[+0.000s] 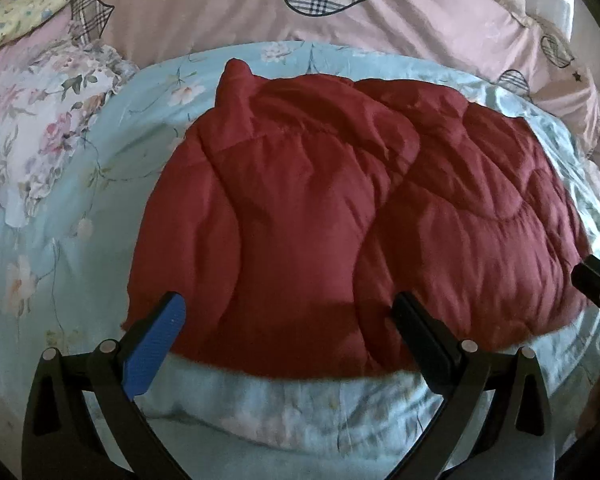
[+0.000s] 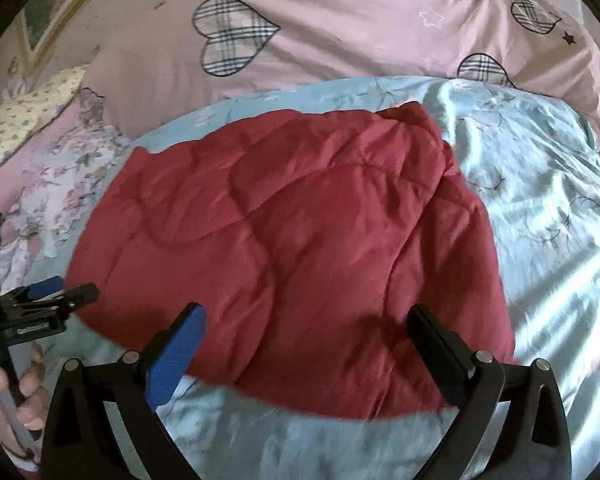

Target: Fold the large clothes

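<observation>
Jacket: the red padded jacket (image 1: 340, 216) lies at frame centre on the blue bed cover (image 1: 80, 184).
Left tool (image 1: 288, 320): wide open, empty.
Right tool (image 2: 306, 330): wide open, empty.
Risk: thick padding may slip from a shallow pinch, so the fold springs back.

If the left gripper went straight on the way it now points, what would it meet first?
Most likely the red quilted jacket. The left gripper is open, its fingers framing the jacket's near hem on the light blue floral bedsheet, with nothing between. How high it hovers above the fabric is unclear.
</observation>
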The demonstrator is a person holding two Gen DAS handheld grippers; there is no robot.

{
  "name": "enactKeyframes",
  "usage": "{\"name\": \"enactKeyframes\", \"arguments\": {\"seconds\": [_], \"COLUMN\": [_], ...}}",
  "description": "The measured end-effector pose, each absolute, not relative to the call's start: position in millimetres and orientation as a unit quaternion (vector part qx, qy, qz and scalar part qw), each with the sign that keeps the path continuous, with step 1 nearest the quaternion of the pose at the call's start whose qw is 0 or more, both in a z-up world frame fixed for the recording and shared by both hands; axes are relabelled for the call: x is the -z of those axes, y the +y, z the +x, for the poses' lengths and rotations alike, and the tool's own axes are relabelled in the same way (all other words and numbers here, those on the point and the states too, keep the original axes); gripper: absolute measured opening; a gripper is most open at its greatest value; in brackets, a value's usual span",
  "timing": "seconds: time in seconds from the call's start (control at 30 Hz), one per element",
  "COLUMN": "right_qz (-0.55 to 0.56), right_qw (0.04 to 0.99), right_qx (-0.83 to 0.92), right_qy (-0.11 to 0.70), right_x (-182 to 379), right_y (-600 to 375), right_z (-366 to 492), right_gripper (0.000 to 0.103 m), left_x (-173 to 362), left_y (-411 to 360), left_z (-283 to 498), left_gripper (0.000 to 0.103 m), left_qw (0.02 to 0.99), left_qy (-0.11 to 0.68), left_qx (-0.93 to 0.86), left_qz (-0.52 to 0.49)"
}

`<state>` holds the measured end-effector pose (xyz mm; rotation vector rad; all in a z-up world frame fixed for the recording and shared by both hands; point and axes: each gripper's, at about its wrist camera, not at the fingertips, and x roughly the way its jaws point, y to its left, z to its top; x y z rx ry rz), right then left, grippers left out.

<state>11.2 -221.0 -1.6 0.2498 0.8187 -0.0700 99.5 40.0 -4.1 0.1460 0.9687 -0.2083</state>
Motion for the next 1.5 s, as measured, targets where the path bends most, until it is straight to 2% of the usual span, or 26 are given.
{"name": "enactKeyframes", "arguments": {"seconds": [0.47,0.77,0.97,1.5], "right_qz": [0.082,0.071,0.07,0.112], "right_qw": [0.89,0.894,0.899,0.897], "right_qx": [0.011,0.021,0.032,0.067], "right_qy": [0.447,0.441,0.431,0.422], "right_x": [10,-33,-40,-11], "right_y": [-174,-160,-164,-191], "right_z": [-47,-56,-42,-7], "right_gripper": [0.101,0.101,0.101,0.101], "left_x": [12,-30,-41,-13], "left_y": [41,38,36,24], "left_z": [43,28,39,71], "left_gripper": [0.103,0.103,0.103,0.103], "left_qw": [0.854,0.864,0.872,0.864], "left_qy": [0.497,0.474,0.465,0.491], "left_qx": [0.102,0.084,0.088,0.092], "left_qz": [0.114,0.15,0.126,0.058]}}
